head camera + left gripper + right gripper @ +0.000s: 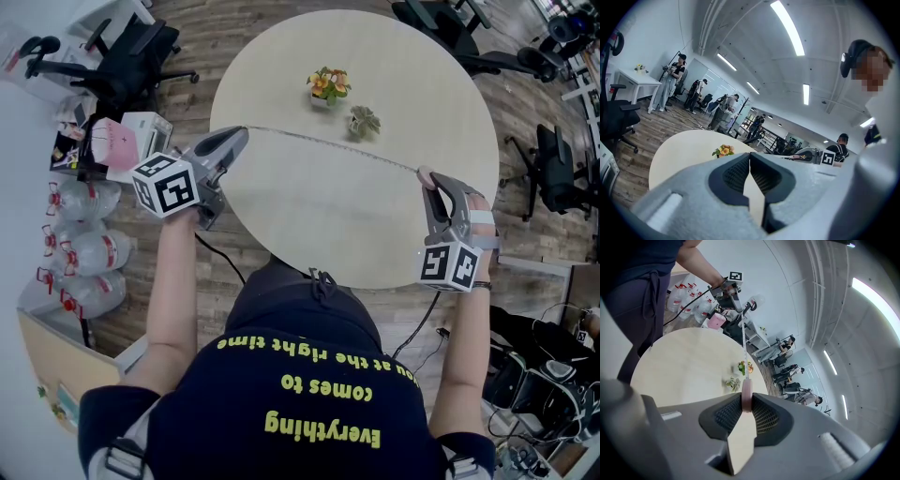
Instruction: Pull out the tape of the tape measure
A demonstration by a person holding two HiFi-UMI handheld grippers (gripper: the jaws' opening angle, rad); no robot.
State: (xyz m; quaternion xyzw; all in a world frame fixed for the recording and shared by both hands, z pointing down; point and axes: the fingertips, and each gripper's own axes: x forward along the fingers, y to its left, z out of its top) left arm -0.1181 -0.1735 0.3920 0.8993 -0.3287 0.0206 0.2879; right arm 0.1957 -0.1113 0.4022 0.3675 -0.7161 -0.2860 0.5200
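Observation:
A thin measuring tape [328,145] is stretched taut above the round beige table [309,225], running from one gripper to the other. My left gripper [242,132] is past the table's left edge, shut on the tape's free end; in the left gripper view its jaws [750,158] are pressed together. My right gripper [427,175] is over the table's right side, shut on the small pink tape measure case [746,398]. In the right gripper view the tape [744,357] runs straight away from the case toward the left gripper [733,292].
A small pot of orange flowers [328,85] and a little green plant [363,121] stand on the table behind the tape. Water bottles [84,225] and a pink and white box [122,142] are on the floor at left. Office chairs [131,52] ring the table.

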